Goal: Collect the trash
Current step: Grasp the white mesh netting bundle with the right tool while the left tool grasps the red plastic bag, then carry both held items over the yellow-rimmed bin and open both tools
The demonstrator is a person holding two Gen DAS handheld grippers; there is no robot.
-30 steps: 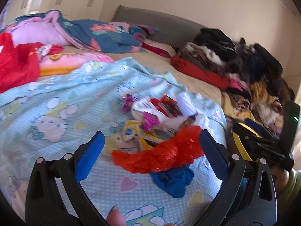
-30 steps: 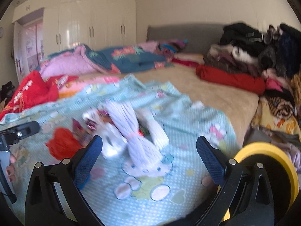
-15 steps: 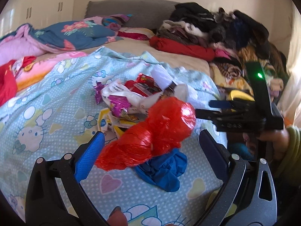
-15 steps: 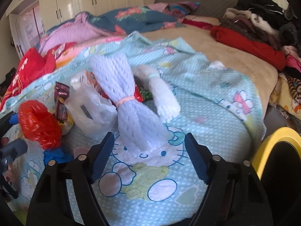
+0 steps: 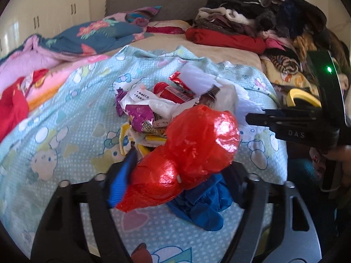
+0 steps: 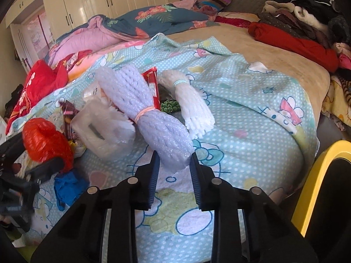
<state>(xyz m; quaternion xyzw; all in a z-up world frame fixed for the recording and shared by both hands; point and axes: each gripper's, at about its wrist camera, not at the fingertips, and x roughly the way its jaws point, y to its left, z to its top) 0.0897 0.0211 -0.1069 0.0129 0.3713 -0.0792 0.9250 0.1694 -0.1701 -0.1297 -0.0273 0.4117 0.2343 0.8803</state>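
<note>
Right wrist view: two bundles of foam netting are seen on the pale blue cartoon-print bedsheet (image 6: 252, 118) — one large lilac-white foam net bundle (image 6: 153, 118) tied with a pink rubber band, and one smaller white foam net bundle (image 6: 193, 107) tied with a green band. The right gripper (image 6: 173, 164), whose jaws have just been closing, is pressed onto the near end of the large bundle. One clear plastic bag (image 6: 103, 129) lies just beside it. In the left wrist view, one crumpled red plastic bag (image 5: 186, 157) sits between the closing jaws of the left gripper (image 5: 182, 175); whether the pads are pressing it cannot be told. One blue crumpled glove (image 5: 201, 203) lies beneath — several snack wrappers (image 5: 149, 114) are piled behind.
</note>
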